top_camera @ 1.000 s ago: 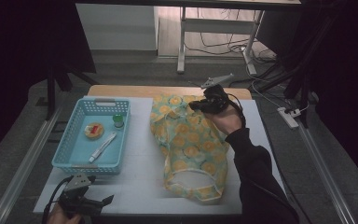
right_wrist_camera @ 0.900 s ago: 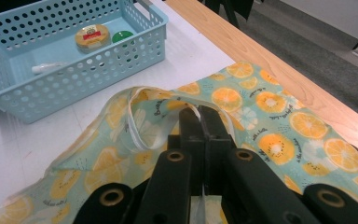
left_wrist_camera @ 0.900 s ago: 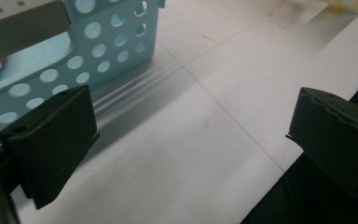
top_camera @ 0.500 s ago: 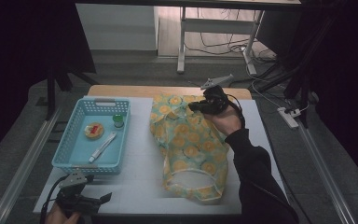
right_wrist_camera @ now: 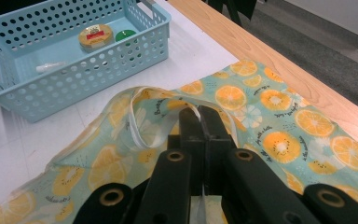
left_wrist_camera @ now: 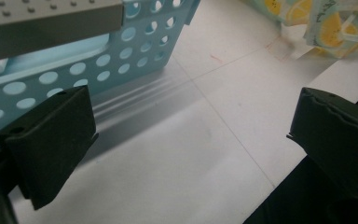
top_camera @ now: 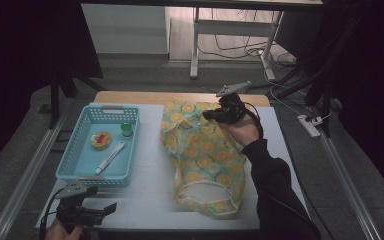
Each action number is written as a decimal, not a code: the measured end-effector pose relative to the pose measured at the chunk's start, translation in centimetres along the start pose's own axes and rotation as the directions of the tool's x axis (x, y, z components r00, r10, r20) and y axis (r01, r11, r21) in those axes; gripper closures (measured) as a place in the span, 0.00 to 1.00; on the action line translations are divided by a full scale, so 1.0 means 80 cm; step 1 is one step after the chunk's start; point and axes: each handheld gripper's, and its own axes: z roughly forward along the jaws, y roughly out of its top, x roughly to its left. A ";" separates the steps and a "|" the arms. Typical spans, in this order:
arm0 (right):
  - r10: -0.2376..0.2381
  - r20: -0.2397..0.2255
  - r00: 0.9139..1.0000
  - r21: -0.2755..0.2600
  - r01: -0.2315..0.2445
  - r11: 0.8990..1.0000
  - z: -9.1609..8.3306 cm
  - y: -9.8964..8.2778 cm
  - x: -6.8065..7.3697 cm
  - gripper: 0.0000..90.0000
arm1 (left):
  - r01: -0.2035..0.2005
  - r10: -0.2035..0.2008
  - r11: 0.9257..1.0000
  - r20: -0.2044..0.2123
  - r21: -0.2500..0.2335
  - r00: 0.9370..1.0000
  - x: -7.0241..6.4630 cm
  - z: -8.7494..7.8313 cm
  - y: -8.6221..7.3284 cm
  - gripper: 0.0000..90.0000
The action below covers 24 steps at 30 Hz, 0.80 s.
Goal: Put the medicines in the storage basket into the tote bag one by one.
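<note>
A pale green cloth printed with orange slices (top_camera: 205,155) lies spread on the white table top, with a white strap looped near its far end. My right gripper (top_camera: 211,115) is over that far end, jaws shut on a raised fold of the cloth (right_wrist_camera: 270,121) beside the strap; in its own view the right gripper (right_wrist_camera: 199,114) has both jaws pressed together. My left gripper (top_camera: 107,209) hovers at the table's front left corner, open and holding nothing. In its own view the left gripper (left_wrist_camera: 191,121) faces bare table, with the cloth's hem (left_wrist_camera: 326,23) far off.
A light blue perforated basket (top_camera: 70,167) stands left of the cloth and holds a round tin with a red label (top_camera: 100,139), a small green-capped jar (top_camera: 126,129) and a white tube (top_camera: 110,156). The basket wall (left_wrist_camera: 121,60) is close to my left gripper. A wooden strip (top_camera: 145,97) edges the table's far side.
My left gripper has shifted slightly near the front edge. The right gripper and the cloth have kept still.
</note>
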 end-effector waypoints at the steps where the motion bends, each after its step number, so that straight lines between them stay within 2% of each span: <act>1: 0.000 0.000 1.000 0.000 0.000 1.000 0.000 0.000 0.000 1.00 | 0.003 -0.003 1.000 0.002 0.006 1.000 0.000 0.000 0.000 0.00; 6: 0.000 0.000 1.000 0.000 0.000 1.000 -0.001 0.000 -0.001 1.00 | 0.027 -0.027 1.000 0.036 0.005 0.999 0.003 -0.007 0.002 0.02; 10: 0.000 -0.002 1.000 0.001 0.000 1.000 0.001 0.000 -0.001 1.00 | 0.009 -0.009 1.000 0.009 0.000 1.000 0.002 -0.013 0.007 0.02; 14: -0.005 -0.005 1.000 0.001 0.005 1.000 0.003 0.000 -0.001 1.00 | 0.000 0.000 1.000 0.013 -0.024 1.000 0.002 -0.016 0.013 0.00; 18: -0.009 -0.002 1.000 0.004 0.009 1.000 0.002 0.001 0.000 1.00 | -0.025 0.024 0.999 -0.020 -0.032 0.999 0.002 -0.018 0.019 0.00; 22: -0.005 -0.001 1.000 0.003 0.005 1.000 0.001 -0.001 0.000 1.00 | -0.018 0.017 0.999 -0.022 -0.045 1.000 0.008 -0.019 0.023 0.00; 24: 0.001 -0.001 1.000 0.000 -0.001 1.000 0.000 -0.002 -0.001 1.00 | -0.016 0.016 0.999 -0.010 -0.052 1.000 0.010 -0.020 0.026 0.00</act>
